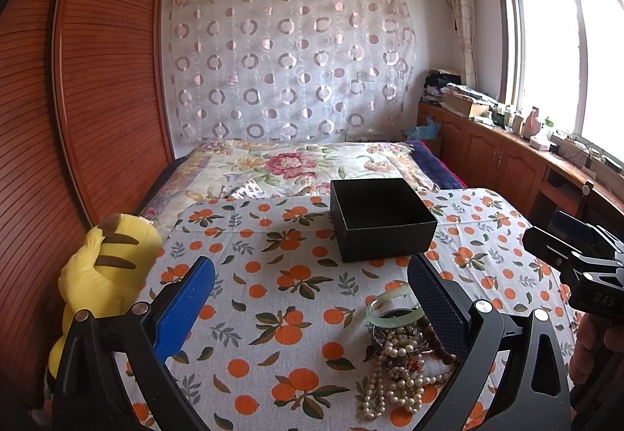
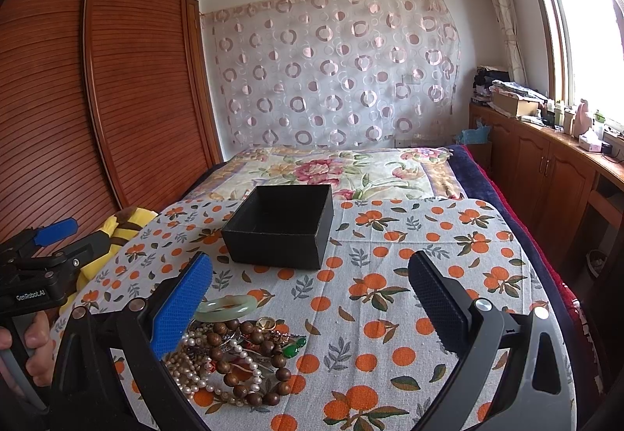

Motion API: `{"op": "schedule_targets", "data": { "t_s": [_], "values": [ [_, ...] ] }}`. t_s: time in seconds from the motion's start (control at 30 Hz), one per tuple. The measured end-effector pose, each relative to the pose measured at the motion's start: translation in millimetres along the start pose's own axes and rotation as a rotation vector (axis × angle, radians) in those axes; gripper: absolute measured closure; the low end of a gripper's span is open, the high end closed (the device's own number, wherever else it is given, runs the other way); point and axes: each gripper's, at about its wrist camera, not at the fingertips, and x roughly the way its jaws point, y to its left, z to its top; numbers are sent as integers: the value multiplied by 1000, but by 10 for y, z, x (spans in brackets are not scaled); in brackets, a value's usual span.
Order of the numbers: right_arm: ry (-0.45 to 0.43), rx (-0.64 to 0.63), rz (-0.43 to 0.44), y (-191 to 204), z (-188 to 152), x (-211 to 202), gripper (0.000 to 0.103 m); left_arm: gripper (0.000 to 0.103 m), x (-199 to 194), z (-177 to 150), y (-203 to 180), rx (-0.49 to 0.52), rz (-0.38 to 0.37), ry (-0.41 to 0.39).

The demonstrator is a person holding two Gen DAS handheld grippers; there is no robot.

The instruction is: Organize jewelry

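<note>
A heap of jewelry lies on the orange-print cloth: a pale green jade bangle [image 1: 392,308], a pearl necklace [image 1: 394,372] and, in the right wrist view, brown wooden beads [image 2: 249,364] beside the bangle [image 2: 228,308] and pearls [image 2: 187,364]. An open, empty black box [image 1: 380,218] stands beyond the heap; it also shows in the right wrist view [image 2: 280,226]. My left gripper [image 1: 312,308] is open and empty, the heap by its right finger. My right gripper [image 2: 312,304] is open and empty, the heap by its left finger.
A yellow plush toy [image 1: 105,271] lies at the cloth's left edge. A floral-quilted bed [image 2: 335,170] extends behind the box. A wooden wardrobe [image 1: 105,80] stands left. Low cabinets [image 2: 546,166] with clutter run along the right under the window.
</note>
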Motion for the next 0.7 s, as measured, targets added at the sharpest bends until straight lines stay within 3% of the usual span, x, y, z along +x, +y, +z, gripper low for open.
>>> {"op": "schedule_targets", "data": {
  "t_s": [0.7],
  "values": [
    [15,-2,-1,-17,24,-18,2,7,8,46,25,1,-4,30]
  ]
}}
